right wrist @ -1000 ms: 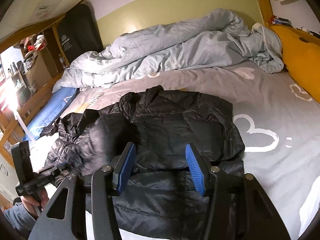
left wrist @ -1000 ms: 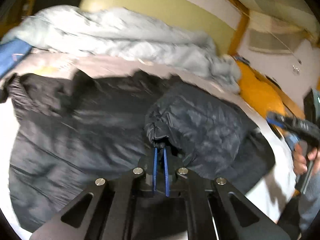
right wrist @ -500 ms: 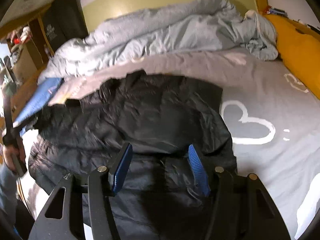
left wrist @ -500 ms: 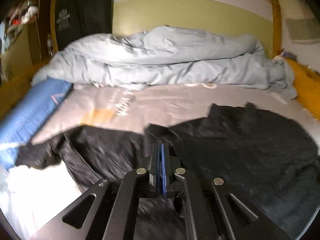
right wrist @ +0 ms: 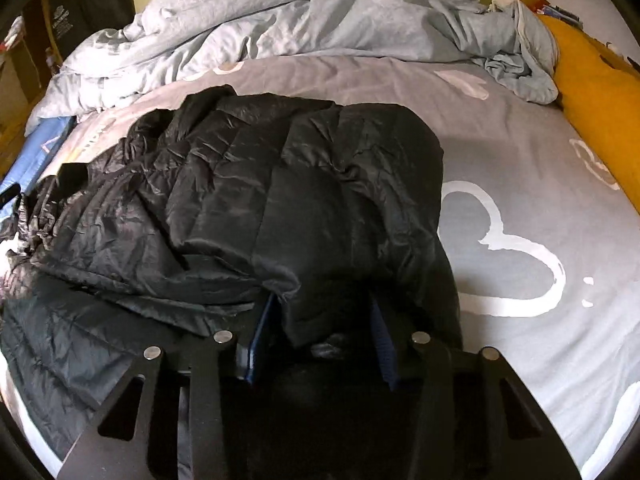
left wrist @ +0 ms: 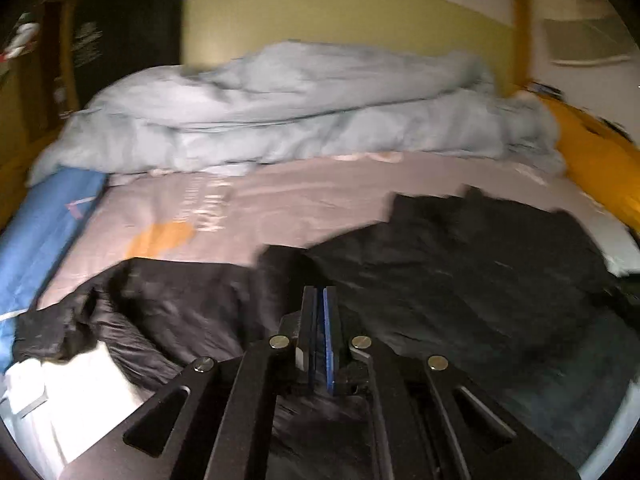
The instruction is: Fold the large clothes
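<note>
A large black puffer jacket (right wrist: pixel 248 200) lies spread on the grey bed sheet (right wrist: pixel 520 152), with one part folded over its body. It also shows in the left wrist view (left wrist: pixel 460 280), blurred. My left gripper (left wrist: pixel 320 292) is shut low over the jacket's left part; nothing shows between its blue pads. My right gripper (right wrist: pixel 320 316) is open, with a folded edge of the jacket lying between its blue fingers (right wrist: pixel 382 344).
A crumpled light-blue duvet (right wrist: pixel 300 12) is piled at the head of the bed. An orange pillow (right wrist: pixel 600 112) lines the right side. A blue mat (left wrist: pixel 36 232) lies along the left edge. A white heart print (right wrist: pixel 520 264) marks the sheet.
My left gripper let go of the sleeve it held and swung left over the jacket, staying shut. My right gripper moved forward and down, so the jacket's edge now lies between its fingers.
</note>
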Motion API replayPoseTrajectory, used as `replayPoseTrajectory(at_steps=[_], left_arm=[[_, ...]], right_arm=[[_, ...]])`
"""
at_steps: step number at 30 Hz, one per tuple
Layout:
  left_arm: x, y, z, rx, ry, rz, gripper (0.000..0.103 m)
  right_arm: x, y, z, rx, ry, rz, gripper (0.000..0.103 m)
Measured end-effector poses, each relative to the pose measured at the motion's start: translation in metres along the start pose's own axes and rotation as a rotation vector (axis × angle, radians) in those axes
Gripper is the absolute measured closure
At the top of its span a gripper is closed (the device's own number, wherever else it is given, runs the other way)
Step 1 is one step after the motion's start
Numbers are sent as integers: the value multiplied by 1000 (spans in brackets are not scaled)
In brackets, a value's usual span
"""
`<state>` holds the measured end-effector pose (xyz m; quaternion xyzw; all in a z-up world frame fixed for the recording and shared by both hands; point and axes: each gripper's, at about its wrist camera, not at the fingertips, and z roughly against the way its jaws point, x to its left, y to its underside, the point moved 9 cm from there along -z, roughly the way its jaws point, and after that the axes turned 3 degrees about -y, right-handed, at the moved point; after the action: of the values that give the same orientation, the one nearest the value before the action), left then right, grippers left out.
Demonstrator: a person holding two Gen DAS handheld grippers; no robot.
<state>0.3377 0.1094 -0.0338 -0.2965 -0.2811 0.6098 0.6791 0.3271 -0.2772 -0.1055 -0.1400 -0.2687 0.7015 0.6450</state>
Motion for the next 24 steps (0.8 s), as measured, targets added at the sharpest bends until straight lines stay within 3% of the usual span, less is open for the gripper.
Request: replayPoseTrajectory(at_steps=[2, 3, 5, 7, 9, 10, 11, 13, 15, 17, 20, 24], left_arm=[[-17, 5, 6, 23, 42, 0, 67], [-26, 9, 7, 31, 54, 0, 43], [-39, 13, 5, 45, 52, -20, 31], [-44, 23, -12, 115, -25, -69, 31], [-40, 37, -32, 213, -77, -72, 31], [-35, 44, -42, 256, -97, -60, 31], [-30, 48, -50, 284, -109, -52, 31], [-13, 57, -68, 338, -178, -59, 36], [7, 59, -80, 353, -219, -22, 40], [21, 62, -88, 377, -204, 40, 42], [29, 64, -96, 389, -205, 49, 42], [30, 60, -99, 386, -225, 23, 42]], right_arm=[[8, -4, 18, -36, -82, -16, 57], [13, -8, 26, -63, -116, -8, 53], [19, -16, 47, -138, -111, 25, 43], [17, -22, 59, -182, -69, 42, 43], [9, -22, 56, -154, -19, 31, 43], [4, -20, 51, -129, 23, 27, 50], [2, -18, 47, -119, 54, 47, 75], [5, -15, 35, -79, 104, 129, 93], [2, -13, 22, -42, 103, 126, 93], [-11, -8, 6, 19, 58, 53, 93], [-26, 6, -24, 100, -19, -17, 94], [-28, 9, -24, 98, -34, -18, 97]])
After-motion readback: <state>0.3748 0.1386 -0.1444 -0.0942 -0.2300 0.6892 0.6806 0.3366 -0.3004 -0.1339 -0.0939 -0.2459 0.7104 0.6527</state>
